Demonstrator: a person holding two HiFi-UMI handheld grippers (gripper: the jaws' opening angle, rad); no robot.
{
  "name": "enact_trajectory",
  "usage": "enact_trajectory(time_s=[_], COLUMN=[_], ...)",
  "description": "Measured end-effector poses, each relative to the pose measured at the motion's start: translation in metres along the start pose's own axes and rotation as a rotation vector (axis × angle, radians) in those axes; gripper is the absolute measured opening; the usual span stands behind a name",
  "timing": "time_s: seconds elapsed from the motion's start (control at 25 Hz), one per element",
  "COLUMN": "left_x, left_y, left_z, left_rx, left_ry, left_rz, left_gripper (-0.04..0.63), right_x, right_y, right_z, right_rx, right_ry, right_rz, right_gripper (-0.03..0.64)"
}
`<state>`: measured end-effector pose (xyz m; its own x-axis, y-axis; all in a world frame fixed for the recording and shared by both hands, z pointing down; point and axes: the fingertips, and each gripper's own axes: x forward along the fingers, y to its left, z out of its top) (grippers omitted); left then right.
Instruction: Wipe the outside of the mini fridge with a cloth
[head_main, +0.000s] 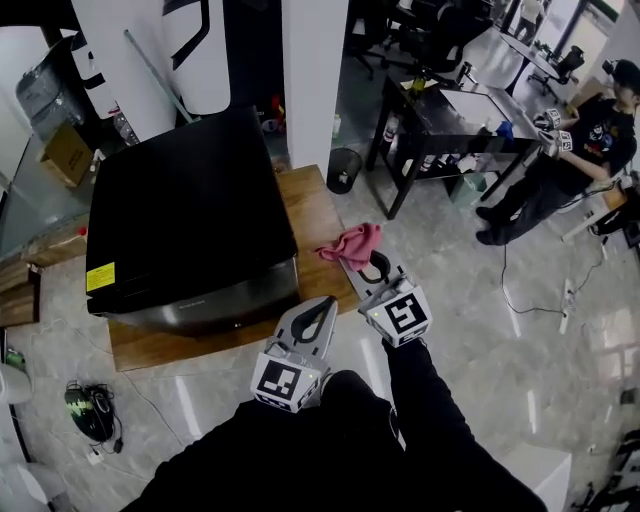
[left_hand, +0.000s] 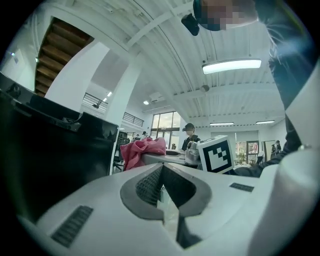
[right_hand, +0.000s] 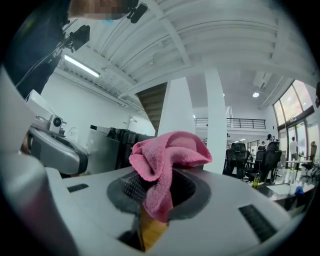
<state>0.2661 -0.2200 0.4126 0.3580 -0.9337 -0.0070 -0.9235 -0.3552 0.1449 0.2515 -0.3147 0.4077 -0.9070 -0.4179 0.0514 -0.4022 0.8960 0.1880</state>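
None of the mini fridge (head_main: 190, 215) looks wiped yet: the right gripper (head_main: 368, 262) has jaws clamped on the pink cloth (head_main: 352, 244) by the right edge of the table (head_main: 315, 210), and the left gripper (head_main: 315, 318) has jaws together, empty.

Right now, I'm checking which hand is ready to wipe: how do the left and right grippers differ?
The right gripper is shut on the pink cloth; the left gripper has its jaws together on nothing. In the head view the right gripper reaches farther forward than the left gripper. Shared: both are off the mini fridge, to its right.
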Motion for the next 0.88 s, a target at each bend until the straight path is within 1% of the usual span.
enact_trajectory(time_s=[0.16, 0.32, 0.48, 0.56, 0.64, 0.76, 0.88], left_x=[0.012, 0.048, 0.094, 0.115, 0.130, 0.148, 0.163], left_y=[-0.006, 0.002, 0.014, 0.021, 0.030, 0.045, 0.065], left_z=[0.001, 0.002, 0.003, 0.005, 0.009, 0.011, 0.012], left_rx=[-0.017, -0.008, 0.002, 0.026, 0.033, 0.051, 0.057], left_ry=[0.015, -0.001, -0.015, -0.039, -0.062, -0.068, -0.068], left_rz=[0.008, 0.050, 0.123, 0.158, 0.203, 0.291, 0.385], left_gripper=[0.006, 0.006, 0.006, 0.006, 0.006, 0.006, 0.006], right_x=[0.012, 0.040, 0.073, 0.089, 0.107, 0.138, 0.172], right_y=[-0.009, -0.036, -0.070, -0.085, -0.095, -0.102, -0.101], right_z=[0.000, -0.004, -0.007, -0.005, -0.004, -0.011, -0.019], right_rx=[0.006, -0.002, 0.006, 0.011, 0.016, 0.007, -0.048], right_ry=[-0.012, -0.034, -0.071, -0.086, -0.099, -0.085, -0.052], right_rz=[0.034, 0.112, 0.210, 0.259, 0.308, 0.416, 0.514], right_gripper=[0.089, 0.091, 0.091, 0.091, 0.091, 0.091, 0.091])
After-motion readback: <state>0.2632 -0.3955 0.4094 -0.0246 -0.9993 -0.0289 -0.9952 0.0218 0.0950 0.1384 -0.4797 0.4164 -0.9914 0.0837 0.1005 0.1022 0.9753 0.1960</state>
